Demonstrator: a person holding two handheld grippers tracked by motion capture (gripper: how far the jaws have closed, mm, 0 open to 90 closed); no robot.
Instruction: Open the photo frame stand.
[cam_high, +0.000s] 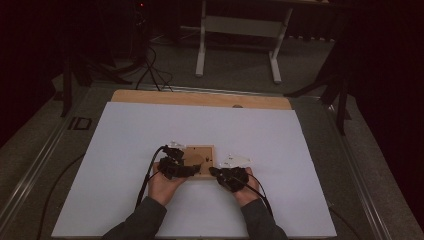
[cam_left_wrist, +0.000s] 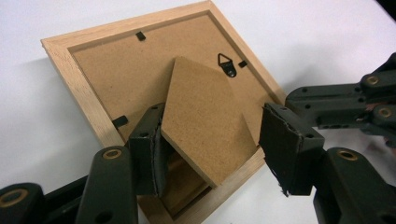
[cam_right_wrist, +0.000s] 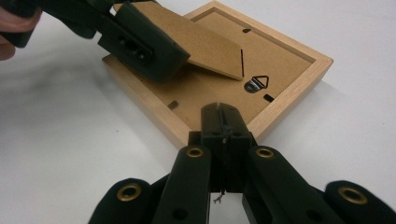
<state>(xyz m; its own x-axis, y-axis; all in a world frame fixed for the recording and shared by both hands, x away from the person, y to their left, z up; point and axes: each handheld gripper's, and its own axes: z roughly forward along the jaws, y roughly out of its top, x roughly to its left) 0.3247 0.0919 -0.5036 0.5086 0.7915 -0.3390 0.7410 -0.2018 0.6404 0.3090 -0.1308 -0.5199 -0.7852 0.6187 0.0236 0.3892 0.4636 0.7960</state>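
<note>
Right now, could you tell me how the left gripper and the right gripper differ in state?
The left gripper stands open, its jaws either side of the frame's raised fibreboard stand; the right gripper is shut with nothing between its jaws. The left reaches over the wooden frame, the right sits at its edge. Both are black.

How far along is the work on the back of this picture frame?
Done: the wooden frame lies face down on the white table, and its easel stand is lifted off the backing board. In hand: the left gripper, jaws open, straddles the stand; the right gripper, jaws shut, presses at the frame's edge. Left: the small black retaining tabs look unturned, so the backing remains in.
</note>
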